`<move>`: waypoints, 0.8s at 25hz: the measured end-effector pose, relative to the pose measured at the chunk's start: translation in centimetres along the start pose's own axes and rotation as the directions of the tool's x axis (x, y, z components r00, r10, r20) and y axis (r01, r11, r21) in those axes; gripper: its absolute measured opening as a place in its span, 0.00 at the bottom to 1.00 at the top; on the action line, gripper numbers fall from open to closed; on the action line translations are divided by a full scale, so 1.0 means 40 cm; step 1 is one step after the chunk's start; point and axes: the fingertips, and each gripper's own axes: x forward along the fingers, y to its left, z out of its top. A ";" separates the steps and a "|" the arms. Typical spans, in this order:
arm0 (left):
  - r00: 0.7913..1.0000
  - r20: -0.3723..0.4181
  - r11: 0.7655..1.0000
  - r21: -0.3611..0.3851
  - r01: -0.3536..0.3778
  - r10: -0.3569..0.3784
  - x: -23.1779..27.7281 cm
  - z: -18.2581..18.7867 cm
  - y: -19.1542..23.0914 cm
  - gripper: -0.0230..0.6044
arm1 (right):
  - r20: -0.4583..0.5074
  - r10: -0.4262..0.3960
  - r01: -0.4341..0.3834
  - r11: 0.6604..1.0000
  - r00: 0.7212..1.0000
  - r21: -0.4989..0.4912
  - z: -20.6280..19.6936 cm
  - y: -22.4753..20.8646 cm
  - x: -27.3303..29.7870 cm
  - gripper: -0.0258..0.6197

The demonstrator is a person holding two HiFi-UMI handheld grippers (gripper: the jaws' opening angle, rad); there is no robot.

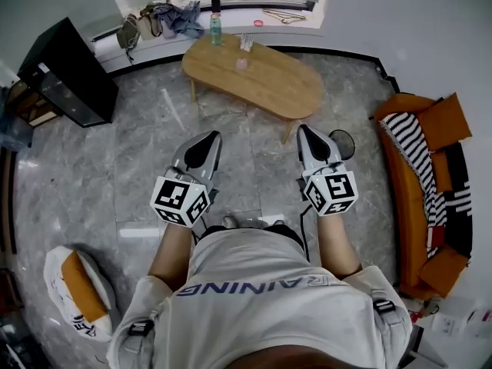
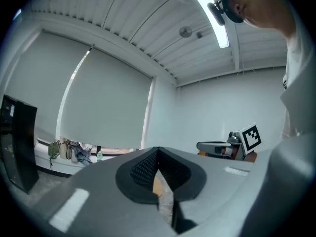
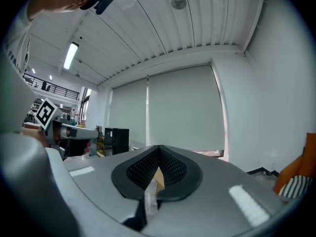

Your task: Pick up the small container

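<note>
Standing well short of the wooden table [image 1: 284, 91], the person held both tongs level and aimed toward it, side by side over the floor. I judge this was a ready stance, with the reach not yet begun.

On the tabletop, a green bottle [image 1: 216, 29] stood at the far left edge. A clear cup [image 1: 246, 43] stood just right of it, by the far edge. The small pink container [image 1: 241, 64] sat a little nearer, in the left half, apart from both and with nothing between it and the near edge. That free spot probably suited a straight grab from the front.

The left tongs [image 1: 210, 138] were closed tip to tip with nothing between the jaws; only a sliver of the table showed through the slit lower down. The right tongs [image 1: 304, 131] were likewise fully closed and empty, touching nothing. Whichever took the container would need to open first.
</note>
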 end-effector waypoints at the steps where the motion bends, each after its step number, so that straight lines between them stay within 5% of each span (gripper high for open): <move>1: 1.000 0.001 1.000 -0.002 0.000 0.000 -0.002 -0.001 0.004 0.04 | -0.001 0.000 0.000 1.000 1.000 -0.005 -0.001 0.004 0.004 0.06; 20: 0.999 0.046 0.999 -0.032 -0.008 0.009 -0.036 0.010 0.156 0.04 | -0.004 -0.011 0.011 0.999 1.000 -0.043 0.008 0.094 0.112 0.06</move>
